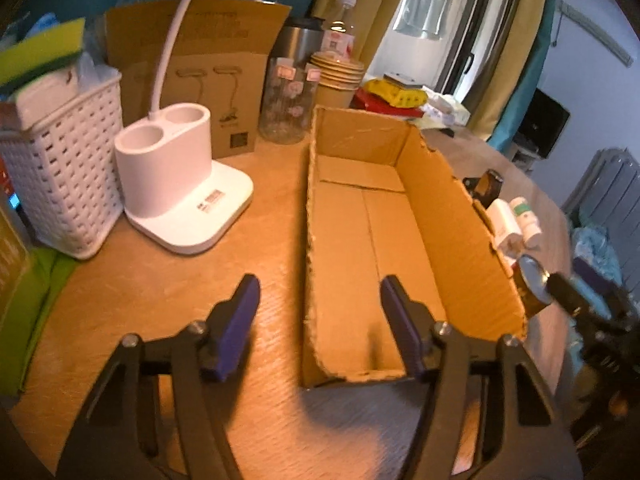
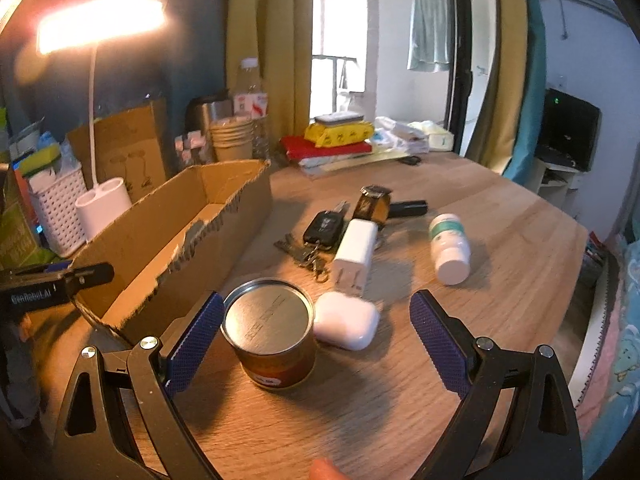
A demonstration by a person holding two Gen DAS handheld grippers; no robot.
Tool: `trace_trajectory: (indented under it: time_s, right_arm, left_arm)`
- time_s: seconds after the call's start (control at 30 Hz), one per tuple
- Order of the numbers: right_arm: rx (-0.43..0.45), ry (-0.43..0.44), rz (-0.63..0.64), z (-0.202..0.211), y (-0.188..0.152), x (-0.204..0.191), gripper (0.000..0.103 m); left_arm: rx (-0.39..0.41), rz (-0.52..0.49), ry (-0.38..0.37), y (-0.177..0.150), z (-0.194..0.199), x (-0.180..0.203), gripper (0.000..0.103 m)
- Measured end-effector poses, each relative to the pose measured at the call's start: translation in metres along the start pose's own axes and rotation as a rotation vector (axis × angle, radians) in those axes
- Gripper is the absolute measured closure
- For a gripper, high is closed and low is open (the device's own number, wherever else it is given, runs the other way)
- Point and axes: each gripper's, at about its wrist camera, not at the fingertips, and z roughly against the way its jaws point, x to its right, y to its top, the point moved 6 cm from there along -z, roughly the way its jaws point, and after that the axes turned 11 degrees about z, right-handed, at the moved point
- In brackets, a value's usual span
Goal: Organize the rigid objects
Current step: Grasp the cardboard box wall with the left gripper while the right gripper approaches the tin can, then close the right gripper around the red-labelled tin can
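Note:
An open, empty cardboard box (image 1: 384, 216) lies lengthwise on the wooden table. My left gripper (image 1: 320, 320) is open and straddles the box's near left wall without pressing on it. In the right wrist view my right gripper (image 2: 316, 304) is open around a brown tin can (image 2: 272, 332) with a silver lid, which stands close to the left pad. A white earbud case (image 2: 348, 320) lies just behind the can. Farther back are a white charger (image 2: 356, 256), a key bunch (image 2: 320, 228), a white pill bottle (image 2: 450, 248) on its side and a small amber jar (image 2: 374, 204).
A white desk lamp base (image 1: 180, 184) and a white basket (image 1: 64, 176) stand left of the box. Behind it are a cardboard panel (image 1: 192, 60), a glass jar (image 1: 284, 100) and stacked paper cups (image 1: 336, 80). Yellow and red packets (image 2: 336, 136) lie at the back. The table edge (image 2: 576, 280) curves on the right.

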Motion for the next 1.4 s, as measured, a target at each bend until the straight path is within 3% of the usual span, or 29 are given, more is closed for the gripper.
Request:
trace_trajectory:
  time_s: [0.17, 0.3, 0.77, 1.03, 1.4]
  right_arm:
    - [-0.006, 0.015, 0.002, -0.008, -0.005, -0.006, 0.007]
    - [0.003, 0.016, 0.006, -0.011, -0.006, -0.008, 0.007]
    - [0.020, 0.007, 0.038, -0.014, -0.008, -0.017, 0.007]
    - [0.024, -0.006, 0.051, -0.015, -0.008, -0.020, 0.007]
    - [0.029, -0.013, 0.062, -0.017, -0.007, -0.021, 0.007]
  left_arm:
    - [-0.022, 0.004, -0.045, -0.004, 0.000, 0.004, 0.069]
    - [-0.018, 0.021, -0.054, -0.004, 0.000, 0.003, 0.077]
    - [0.018, 0.061, -0.073, -0.005, 0.003, -0.002, 0.077]
    - [0.118, 0.042, 0.018, -0.006, 0.015, -0.002, 0.086]
    - [0.128, 0.021, 0.033, -0.006, 0.016, 0.000, 0.088]
